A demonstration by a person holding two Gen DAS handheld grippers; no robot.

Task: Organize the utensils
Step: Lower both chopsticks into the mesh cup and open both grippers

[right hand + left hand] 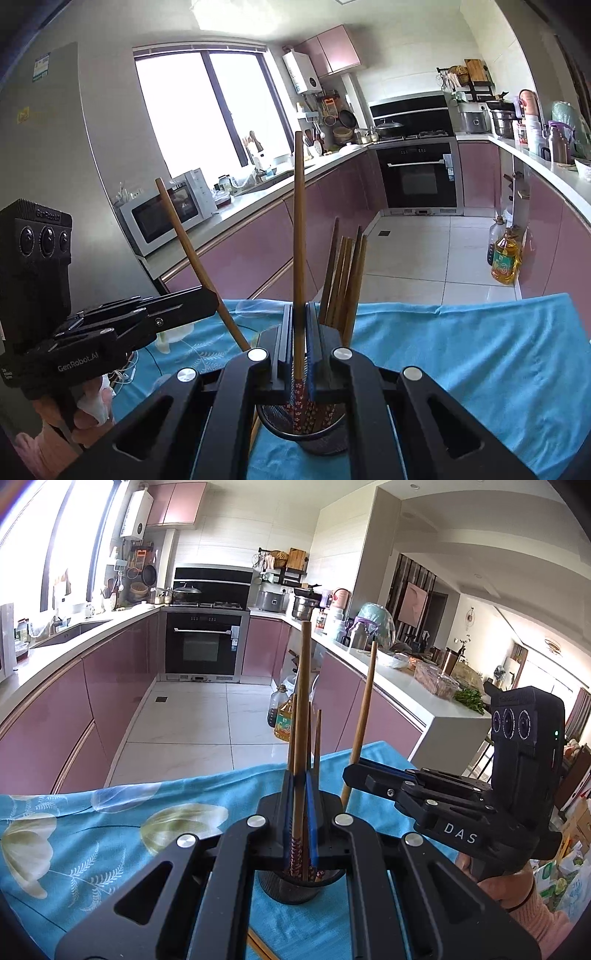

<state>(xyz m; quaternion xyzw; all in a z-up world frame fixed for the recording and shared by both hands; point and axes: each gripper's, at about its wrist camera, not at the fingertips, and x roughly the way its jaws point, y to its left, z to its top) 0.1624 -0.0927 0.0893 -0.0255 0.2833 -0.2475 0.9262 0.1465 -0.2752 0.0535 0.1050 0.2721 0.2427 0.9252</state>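
My left gripper is shut on a wooden chopstick that stands upright, its patterned lower end in a black mesh cup. Several more chopsticks stand in that cup. To the right, the right gripper is shut on another chopstick, tilted slightly and outside the cup. In the right wrist view, my right gripper grips its chopstick just above the cup. The left gripper holds a slanted chopstick at the left. A bundle of chopsticks leans in the cup.
The cup stands on a table under a blue floral cloth, whose far edge drops to the tiled kitchen floor. A loose chopstick lies on the cloth near me. Oil bottles stand on the floor; a microwave is at the left.
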